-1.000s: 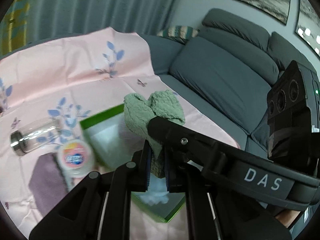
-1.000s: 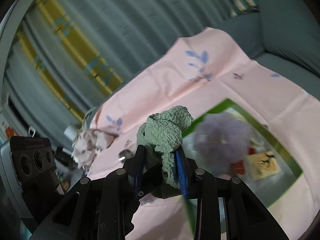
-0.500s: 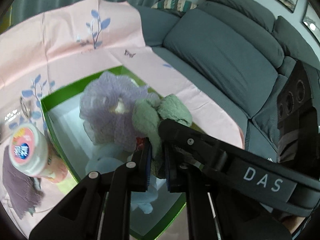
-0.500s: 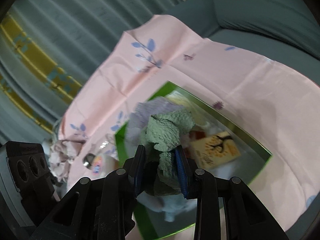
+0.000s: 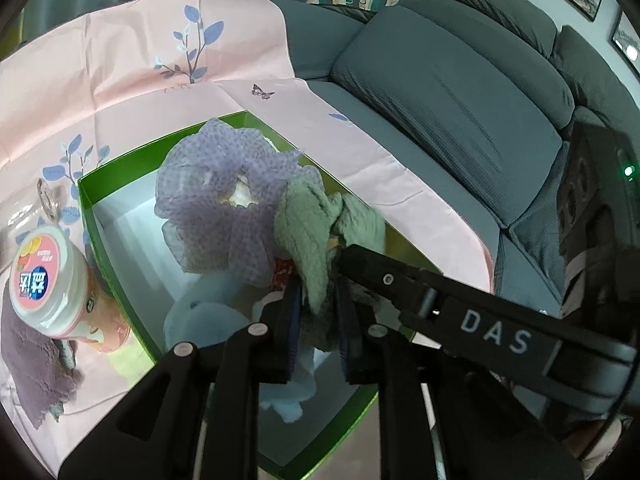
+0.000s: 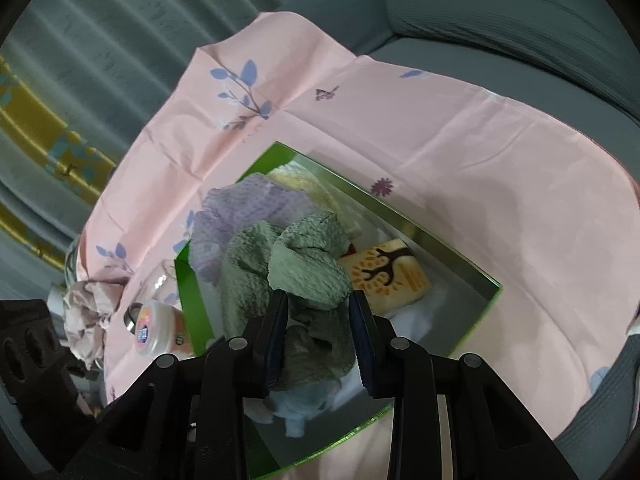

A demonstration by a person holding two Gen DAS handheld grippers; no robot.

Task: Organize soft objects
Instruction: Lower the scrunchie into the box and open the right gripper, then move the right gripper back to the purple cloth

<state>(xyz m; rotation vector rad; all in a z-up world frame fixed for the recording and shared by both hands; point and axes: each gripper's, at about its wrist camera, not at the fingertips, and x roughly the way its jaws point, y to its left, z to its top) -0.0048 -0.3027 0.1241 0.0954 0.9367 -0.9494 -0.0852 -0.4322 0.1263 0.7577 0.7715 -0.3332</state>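
Note:
A crumpled green cloth (image 5: 316,216) hangs over the open green box (image 5: 90,200), gripped from both sides. My left gripper (image 5: 318,328) has the cloth's lower fold filling the gap between its pads, and its jaws are opening. My right gripper (image 6: 318,332) is shut on the same green cloth (image 6: 304,264). Inside the green box (image 6: 186,292) lie a purple mesh pouf (image 5: 224,208), a pale blue soft toy (image 5: 208,320) and a tan packet with a tree print (image 6: 384,276).
The box sits on a pink leaf-print sheet (image 5: 120,60) spread over a grey sofa (image 5: 440,100). Left of the box are a pink-lidded tub (image 5: 48,280), a purple cloth (image 5: 28,360) and a glass jar (image 5: 48,200). A crumpled pale cloth (image 6: 86,316) lies further left.
Both grippers have come down with the green cloth, from above the sheet to low over the box. The gap between the left pads has widened a little.

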